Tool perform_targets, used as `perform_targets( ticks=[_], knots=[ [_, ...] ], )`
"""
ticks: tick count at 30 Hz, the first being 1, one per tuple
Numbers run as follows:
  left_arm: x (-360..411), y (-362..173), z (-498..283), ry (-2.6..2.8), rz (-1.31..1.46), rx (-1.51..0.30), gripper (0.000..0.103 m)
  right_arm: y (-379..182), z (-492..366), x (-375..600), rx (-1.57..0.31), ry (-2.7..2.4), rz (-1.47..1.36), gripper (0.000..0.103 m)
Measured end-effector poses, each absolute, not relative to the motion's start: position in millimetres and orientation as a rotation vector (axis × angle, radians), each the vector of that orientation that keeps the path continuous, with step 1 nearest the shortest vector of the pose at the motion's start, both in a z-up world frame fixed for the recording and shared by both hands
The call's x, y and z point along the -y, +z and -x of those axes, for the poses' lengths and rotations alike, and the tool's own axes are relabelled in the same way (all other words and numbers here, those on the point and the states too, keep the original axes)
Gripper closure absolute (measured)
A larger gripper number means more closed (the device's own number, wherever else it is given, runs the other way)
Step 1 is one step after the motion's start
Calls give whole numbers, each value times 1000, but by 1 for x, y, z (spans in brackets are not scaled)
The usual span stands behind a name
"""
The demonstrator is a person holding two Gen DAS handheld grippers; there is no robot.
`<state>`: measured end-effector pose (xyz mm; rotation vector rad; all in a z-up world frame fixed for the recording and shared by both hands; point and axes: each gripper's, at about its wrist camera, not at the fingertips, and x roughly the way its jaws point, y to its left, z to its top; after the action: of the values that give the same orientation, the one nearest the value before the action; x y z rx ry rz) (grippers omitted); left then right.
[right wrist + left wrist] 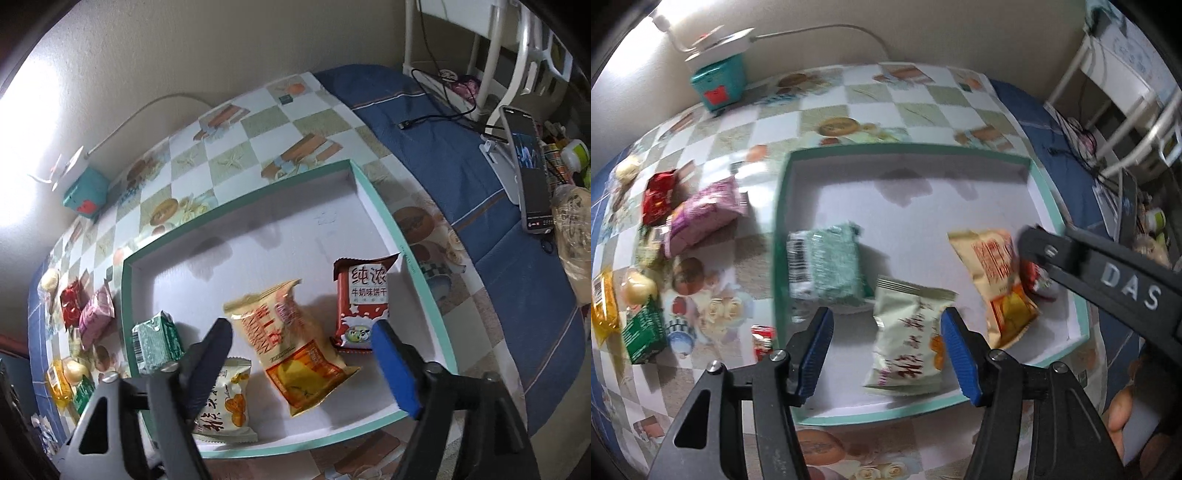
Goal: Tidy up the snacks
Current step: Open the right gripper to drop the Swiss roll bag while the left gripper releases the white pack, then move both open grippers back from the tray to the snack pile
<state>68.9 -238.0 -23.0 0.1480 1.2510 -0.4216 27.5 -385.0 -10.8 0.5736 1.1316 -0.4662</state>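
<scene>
A shallow teal-rimmed white tray [908,147] [413,269] lies on the checked tablecloth. In it lie a green packet [827,264] [157,343], a cream packet [908,339] [225,402], a yellow-orange packet [995,280] [291,339] and a red milk-biscuit packet [362,302], partly hidden in the left wrist view [1036,280]. My left gripper [886,354] is open and empty above the tray's near part, beside the cream packet. My right gripper [301,365] is open and empty above the yellow-orange packet; its arm shows in the left wrist view [1108,273].
Loose snacks lie left of the tray: a purple packet [701,216] [96,315], a red one [657,199], a green one [644,334], a yellow one [604,306], and round buns. A teal box [718,83] stands at the wall. A phone [530,173] stands at right.
</scene>
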Motion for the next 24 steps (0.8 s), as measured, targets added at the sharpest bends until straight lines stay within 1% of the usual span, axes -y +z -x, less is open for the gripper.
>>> perform_targets(
  ticks=[2, 3, 4, 5, 6, 10, 16, 18, 19, 24],
  knots=[
    [225, -20, -75, -384, -113, -1247, 40, -12, -27, 387, -1134, -469, -583, 11],
    [219, -19, -78, -365, -97, -1245, 38, -13, -28, 387, -1136, -469, -586, 10],
    [214, -18, -82, -348, -84, -1243, 31, -15, -28, 387, -1138, -468, -587, 7],
    [207, -17, -85, -326, -69, -1243, 22, -15, -29, 387, -1141, -464, -586, 2],
    [202, -17, -88, -310, -58, -1242, 20, -16, -30, 385, -1142, -459, -582, 1],
    [180, -15, -99, -237, -14, -1238, 20, -15, -32, 381, -1135, -449, -564, 0],
    [151, -15, -111, -134, 28, -1211, 17, -8, -36, 372, -1089, -461, -527, 0],
    [138, -14, -116, -90, 40, -1185, 9, -3, -39, 366, -1058, -455, -505, 0],
    [130, -13, -117, -68, 47, -1173, 3, -1, -41, 363, -1041, -452, -496, 0],
    [88, -7, -126, 26, 135, -1116, 3, 4, -54, 340, -988, -376, -475, 0]
  ],
)
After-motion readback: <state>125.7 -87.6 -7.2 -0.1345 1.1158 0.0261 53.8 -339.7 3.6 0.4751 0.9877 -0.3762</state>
